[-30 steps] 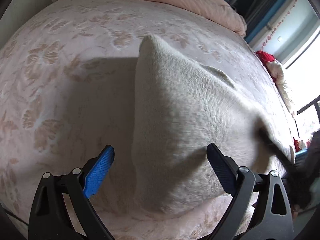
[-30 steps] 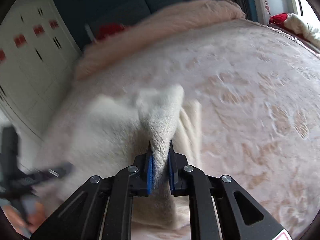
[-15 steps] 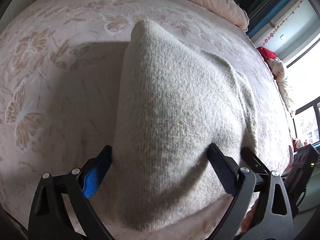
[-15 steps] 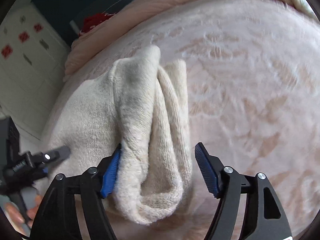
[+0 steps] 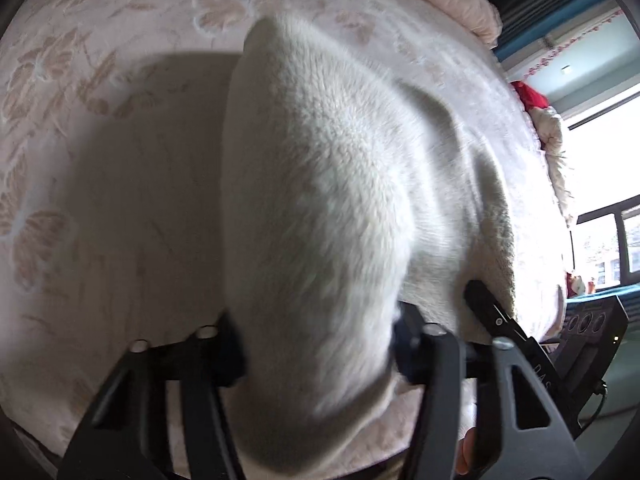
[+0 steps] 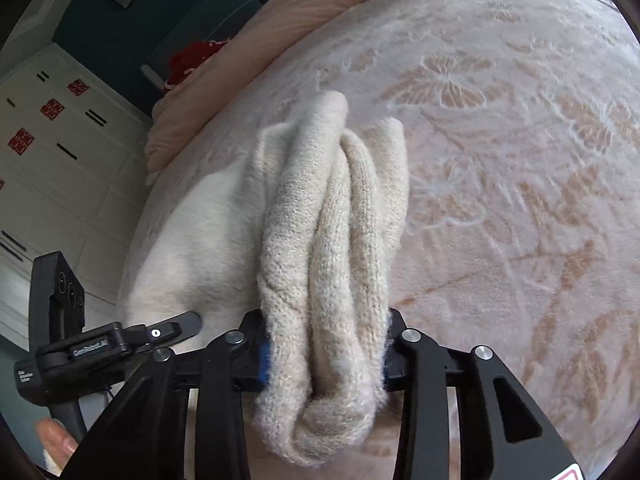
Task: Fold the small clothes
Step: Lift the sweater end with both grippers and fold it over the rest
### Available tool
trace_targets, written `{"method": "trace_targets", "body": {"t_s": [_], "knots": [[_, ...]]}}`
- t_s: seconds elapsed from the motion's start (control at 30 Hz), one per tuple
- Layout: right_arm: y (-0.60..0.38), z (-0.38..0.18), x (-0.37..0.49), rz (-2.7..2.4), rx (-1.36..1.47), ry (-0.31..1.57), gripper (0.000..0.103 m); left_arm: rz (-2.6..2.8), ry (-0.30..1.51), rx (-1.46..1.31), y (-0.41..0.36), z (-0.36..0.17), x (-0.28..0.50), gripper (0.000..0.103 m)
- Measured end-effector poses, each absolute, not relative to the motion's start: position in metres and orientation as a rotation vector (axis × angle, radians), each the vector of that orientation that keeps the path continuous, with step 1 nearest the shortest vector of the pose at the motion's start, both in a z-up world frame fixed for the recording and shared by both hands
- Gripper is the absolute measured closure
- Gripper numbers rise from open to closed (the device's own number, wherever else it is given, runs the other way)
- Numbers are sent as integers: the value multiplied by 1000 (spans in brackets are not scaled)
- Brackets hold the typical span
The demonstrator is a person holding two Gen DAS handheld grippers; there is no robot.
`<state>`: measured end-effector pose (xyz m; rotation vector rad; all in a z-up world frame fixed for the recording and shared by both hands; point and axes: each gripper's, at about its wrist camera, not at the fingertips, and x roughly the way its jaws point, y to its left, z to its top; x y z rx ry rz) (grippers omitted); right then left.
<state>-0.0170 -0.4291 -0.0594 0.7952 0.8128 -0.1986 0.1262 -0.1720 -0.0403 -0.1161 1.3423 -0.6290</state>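
Cream knit fills the gap of both claws: the right gripper [image 6: 324, 356] has its two jaws pressed against the sides of a thick bundle of the sweater [image 6: 332, 240], several folds gathered between them, so it reads as clamped on the garment; the left gripper [image 5: 318, 352] likewise has a broad hump of the same sweater [image 5: 320, 208] wedged between its jaws, which touch the wool on both sides, though that view is blurred and how firm the hold is stays a judgement. From the right claw the bundle runs toward twelve o'clock, ending in a rounded tip, with a flatter spread of the garment lying at nine to ten o'clock on the bedspread [image 6: 520, 200]. From the left claw the wool rises toward twelve o'clock to a blunt peak, casting a shadow at nine o'clock, and the other tool's finger shows at four o'clock. Beyond lies the pink butterfly-patterned cover, a rolled pink quilt [image 6: 280, 40] at eleven o'clock in the right view, and white cupboards [image 6: 60, 140] at nine o'clock. As for progress, the garment looks gathered into layers but rumpled rather than flat, so I judge the folding partly done, with laying down and squaring off left. Count: one sweater, two grippers, one bed, one quilt; no other small clothes can be made out
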Motion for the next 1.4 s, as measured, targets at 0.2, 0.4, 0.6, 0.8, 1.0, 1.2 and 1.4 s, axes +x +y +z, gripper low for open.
{"method": "trace_targets", "body": {"t_s": [0.2, 0.4, 0.6, 0.8, 1.0, 1.2, 1.4], "knots": [[-406, -19, -47, -169, 774, 813, 68, -695, 1345, -120, -144, -9, 97, 58], [-393, -66, -97, -195, 821, 929, 64, -655, 1442, -76, -124, -34, 64, 39], [-392, -83, -103, -201, 822, 906, 42, -646, 1389, -68, -135, -55, 69, 12], [-395, -90, -96, -197, 887, 899, 55, -636, 1390, -49, -148, -54, 70, 32], [-385, -35, -93, -173, 803, 817, 67, -675, 1254, 74, -155, -3, 55, 55], [-351, 49, -95, -143, 632, 725, 67, -687, 1083, 131, -164, 72, 34, 56], [-328, 112, -109, -124, 548, 592, 67, -701, 887, 150, -138, 145, 8, 56]]}}
